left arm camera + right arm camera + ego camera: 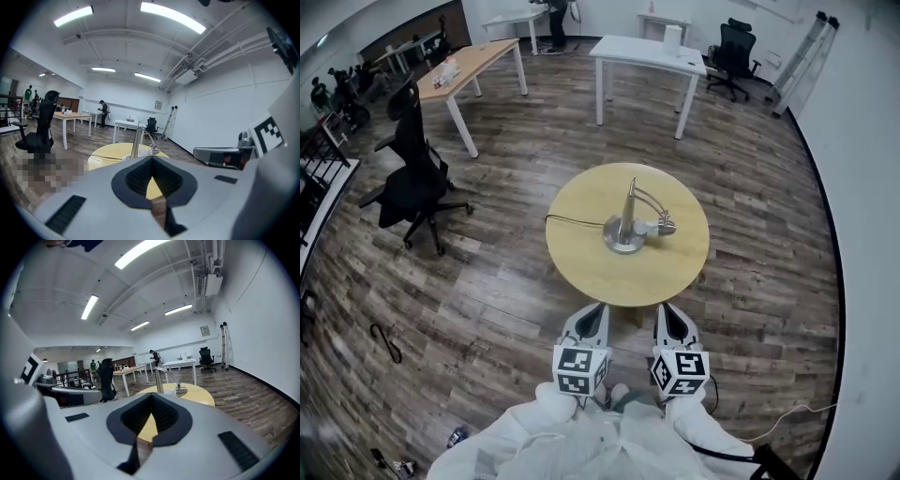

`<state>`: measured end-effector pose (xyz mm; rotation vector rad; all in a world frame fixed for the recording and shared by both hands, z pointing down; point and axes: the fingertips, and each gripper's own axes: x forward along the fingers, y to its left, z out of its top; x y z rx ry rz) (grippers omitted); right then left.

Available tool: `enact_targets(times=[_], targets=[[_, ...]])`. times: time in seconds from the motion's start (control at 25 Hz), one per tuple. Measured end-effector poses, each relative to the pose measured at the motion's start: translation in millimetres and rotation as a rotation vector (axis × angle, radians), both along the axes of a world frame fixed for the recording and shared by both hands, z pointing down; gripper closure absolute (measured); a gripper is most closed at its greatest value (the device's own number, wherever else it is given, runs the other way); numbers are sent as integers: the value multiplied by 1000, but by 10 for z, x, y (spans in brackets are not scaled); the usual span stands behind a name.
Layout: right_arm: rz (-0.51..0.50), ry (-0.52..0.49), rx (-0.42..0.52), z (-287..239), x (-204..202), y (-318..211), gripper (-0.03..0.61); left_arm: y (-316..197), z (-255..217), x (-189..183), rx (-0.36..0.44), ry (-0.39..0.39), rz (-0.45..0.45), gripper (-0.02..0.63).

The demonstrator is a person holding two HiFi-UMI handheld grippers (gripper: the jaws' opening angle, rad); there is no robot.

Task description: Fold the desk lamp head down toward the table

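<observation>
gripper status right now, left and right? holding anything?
Left gripper: jaws closed, holding nothing.
Right gripper: jaws closed, holding nothing.

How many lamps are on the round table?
1. The lamp stands near the middle of the round table, its cord trailing left. No other seems hidden.

A black office chair (pixel 412 178) stood on the wood floor (pixel 487 291). Beyond it stood a wooden desk (pixel 469 67) and a white table (pixel 647 54). What appeared to be a folded stepladder (pixel 802 56) leaned against the wall (pixel 862 141).
</observation>
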<state>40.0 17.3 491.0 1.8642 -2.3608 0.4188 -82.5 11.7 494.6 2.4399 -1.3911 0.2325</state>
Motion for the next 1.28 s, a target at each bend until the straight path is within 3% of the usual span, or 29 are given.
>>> enact_targets(times=[0.2,1.28], targets=[[-13,-6,41,-79,-4,40,569,62,-10,43,12,-12,-5,612],[-41,59,16,-43,182,46,569,64,-24,246,-8,-10,-20,612]])
